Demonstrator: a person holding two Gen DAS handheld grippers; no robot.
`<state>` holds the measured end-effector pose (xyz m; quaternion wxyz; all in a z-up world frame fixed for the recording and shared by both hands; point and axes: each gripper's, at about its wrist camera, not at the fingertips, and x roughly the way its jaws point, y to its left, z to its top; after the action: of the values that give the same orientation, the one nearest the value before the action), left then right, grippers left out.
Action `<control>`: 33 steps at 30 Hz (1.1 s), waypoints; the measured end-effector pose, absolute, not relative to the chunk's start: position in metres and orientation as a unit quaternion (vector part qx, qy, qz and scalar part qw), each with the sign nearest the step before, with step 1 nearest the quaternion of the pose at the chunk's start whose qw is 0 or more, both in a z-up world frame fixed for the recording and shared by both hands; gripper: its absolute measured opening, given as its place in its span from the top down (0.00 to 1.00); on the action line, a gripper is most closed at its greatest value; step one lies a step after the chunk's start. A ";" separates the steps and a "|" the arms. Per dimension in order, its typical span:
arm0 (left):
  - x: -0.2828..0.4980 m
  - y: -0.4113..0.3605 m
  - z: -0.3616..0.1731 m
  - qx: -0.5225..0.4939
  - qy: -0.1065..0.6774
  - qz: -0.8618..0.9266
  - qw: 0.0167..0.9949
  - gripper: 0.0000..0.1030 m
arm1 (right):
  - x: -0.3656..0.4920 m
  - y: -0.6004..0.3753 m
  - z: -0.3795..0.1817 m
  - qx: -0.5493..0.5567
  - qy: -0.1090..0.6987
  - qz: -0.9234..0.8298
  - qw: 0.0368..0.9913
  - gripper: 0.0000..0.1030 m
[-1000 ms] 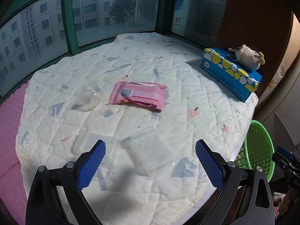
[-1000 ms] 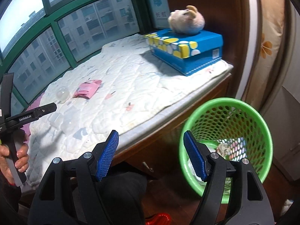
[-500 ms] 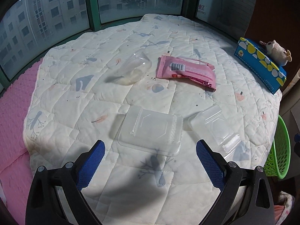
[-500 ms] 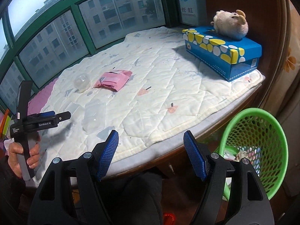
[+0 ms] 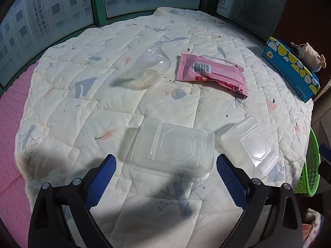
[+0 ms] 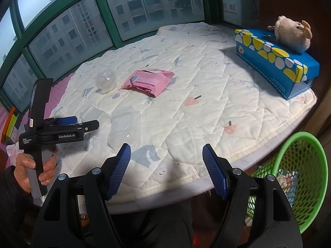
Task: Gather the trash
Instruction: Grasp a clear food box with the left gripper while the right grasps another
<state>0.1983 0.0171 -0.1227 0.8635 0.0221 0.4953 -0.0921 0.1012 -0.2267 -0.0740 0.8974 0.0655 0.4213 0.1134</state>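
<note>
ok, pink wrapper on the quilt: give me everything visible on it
The pink wrapper is a flat, glossy, foil-like snack packet with crimped serrated ends and a white barcode label facing up. It looks torn open and mostly empty, its red inner edge showing at one corner. It lies flat on the quilt, beside the clear cup but apart from it. Neither tongs touch it.

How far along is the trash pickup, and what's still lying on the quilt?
Done: the green basket already holds some trash. In hand: nothing; the left hand-held gripper is open, lined up on the larger clear clamshell container, and the right hand-held gripper is open and empty. Left on the quilt: both clamshells, including the smaller one, the clear cup and the pink wrapper.
</note>
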 end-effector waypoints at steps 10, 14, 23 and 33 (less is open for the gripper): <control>0.200 0.018 -0.124 0.015 0.489 -0.111 0.865 0.28 | 0.116 -0.203 -0.081 0.048 0.434 0.136 0.889 0.30; 0.198 0.024 -0.119 0.007 0.484 -0.110 0.868 0.29 | 0.124 -0.194 -0.083 0.050 0.434 0.146 0.887 0.30; 0.187 0.045 -0.096 -0.007 0.464 -0.090 0.881 0.29 | 0.147 -0.164 -0.095 0.043 0.449 0.172 0.876 0.30; 0.174 0.058 -0.090 -0.021 0.457 -0.082 0.885 0.29 | 0.172 -0.138 -0.114 0.031 0.466 0.176 0.866 0.33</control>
<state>0.1744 0.0577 -0.0896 0.8854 -0.0215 0.4569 -0.0823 0.1722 -0.1376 -0.1139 0.8665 0.0311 0.4660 0.1762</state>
